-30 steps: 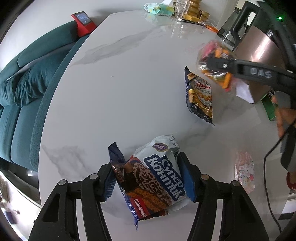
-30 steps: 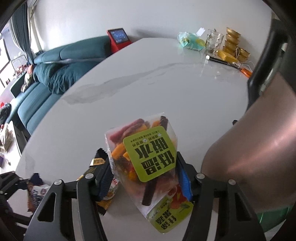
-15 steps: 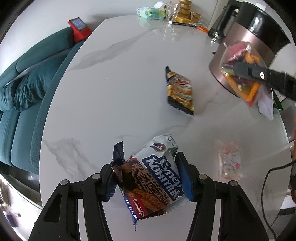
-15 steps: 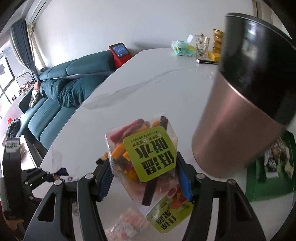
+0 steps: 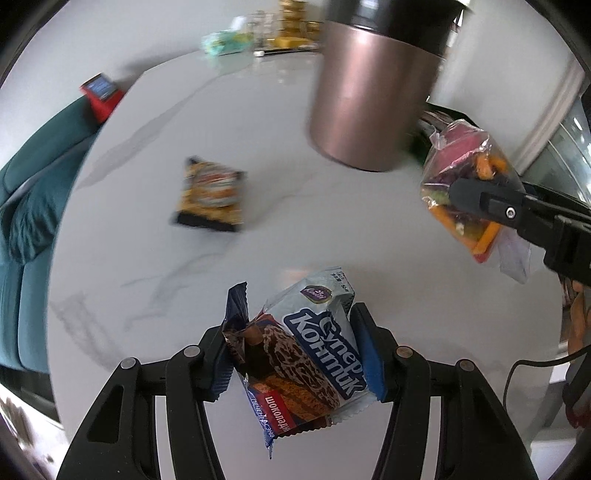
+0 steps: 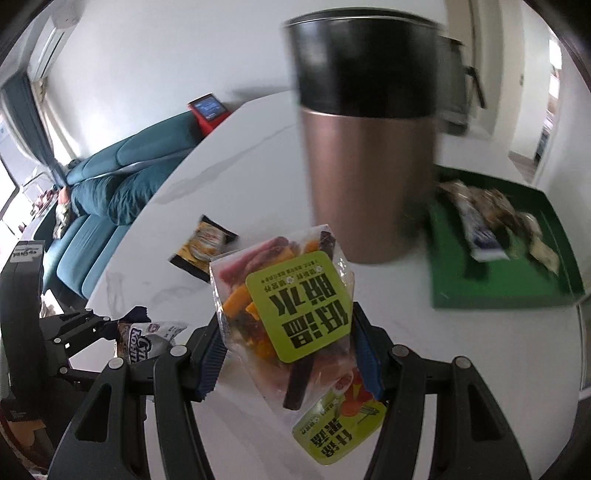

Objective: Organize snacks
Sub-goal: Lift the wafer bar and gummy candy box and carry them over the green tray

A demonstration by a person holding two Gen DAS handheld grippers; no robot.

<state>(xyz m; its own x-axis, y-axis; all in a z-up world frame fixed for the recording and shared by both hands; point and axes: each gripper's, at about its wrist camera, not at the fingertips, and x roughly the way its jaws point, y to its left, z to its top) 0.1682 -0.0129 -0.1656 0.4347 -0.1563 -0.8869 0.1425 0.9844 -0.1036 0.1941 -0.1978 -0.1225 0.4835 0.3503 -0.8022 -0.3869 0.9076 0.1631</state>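
Note:
My left gripper (image 5: 291,354) is shut on a white and blue chocolate cookie packet (image 5: 310,354), held above the white marble table (image 5: 184,129). My right gripper (image 6: 286,349) is shut on a clear bag of dried fruit and vegetable crisps with a green label (image 6: 291,310). That bag also shows at the right in the left wrist view (image 5: 465,192). The cookie packet shows at the lower left in the right wrist view (image 6: 144,341). A green tray (image 6: 495,284) with several snack packets lies at the right. A black and yellow snack packet (image 5: 210,195) lies on the table.
A tall copper and black canister (image 6: 365,147) stands on the table just left of the green tray, also in the left wrist view (image 5: 373,85). A teal sofa (image 6: 110,184) and a red device (image 6: 208,110) lie beyond the table's far left edge. Glasses and small items (image 5: 258,33) stand at the far end.
Both grippers have swung to the right with their packets. The canister now fills the middle of both views and the green tray has come into the right wrist view.

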